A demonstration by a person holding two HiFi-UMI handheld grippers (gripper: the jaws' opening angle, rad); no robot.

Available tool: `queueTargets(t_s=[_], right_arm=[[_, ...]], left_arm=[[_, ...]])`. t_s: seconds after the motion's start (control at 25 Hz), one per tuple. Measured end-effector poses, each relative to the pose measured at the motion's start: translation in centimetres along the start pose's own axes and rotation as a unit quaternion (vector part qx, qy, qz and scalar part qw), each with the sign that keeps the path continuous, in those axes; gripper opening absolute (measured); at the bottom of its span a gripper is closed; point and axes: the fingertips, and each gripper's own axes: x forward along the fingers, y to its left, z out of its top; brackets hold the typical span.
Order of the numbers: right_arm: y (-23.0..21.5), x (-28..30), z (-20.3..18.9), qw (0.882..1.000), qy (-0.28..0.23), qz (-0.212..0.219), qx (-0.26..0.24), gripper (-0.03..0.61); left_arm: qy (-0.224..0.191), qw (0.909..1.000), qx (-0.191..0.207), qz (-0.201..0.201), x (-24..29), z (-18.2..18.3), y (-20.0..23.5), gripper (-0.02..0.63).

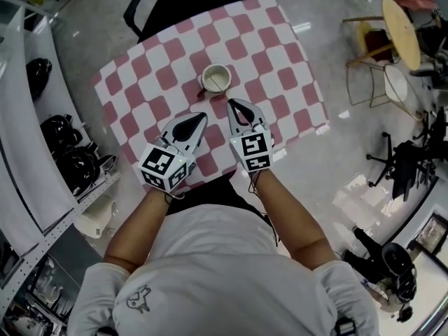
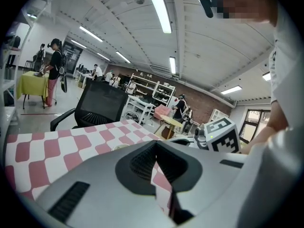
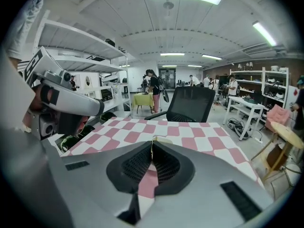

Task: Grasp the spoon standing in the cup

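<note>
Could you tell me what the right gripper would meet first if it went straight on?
Probably the cup: the right gripper, jaws together, points at it across the checkered table, with nothing between. Its height is unclear, so it might pass over the rim.

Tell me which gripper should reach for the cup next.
Right, likely. The right gripper has its shut tips just short of the cup, pointing at it. The left gripper is shut too, but sits farther back. The spoon itself is too small to make out.
</note>
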Motion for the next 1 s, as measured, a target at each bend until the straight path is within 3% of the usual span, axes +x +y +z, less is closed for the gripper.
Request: queueTargets(t_s=[0.64, 1.0], right_arm=[[0.4, -13.0, 6.7, 0.995, -0.103, -0.009, 0.016, 0.032], [2.2, -20.4, 10.8, 0.984, -0.175, 0.001, 0.001, 0.032]], left_arm=[[-0.063, 0.9966, 0.053, 0.001, -4.4, 5.3, -9.2, 0.011], [-0.099, 0.9900, 0.099, 0.014, -7.9, 8.4, -13.7, 0.011]])
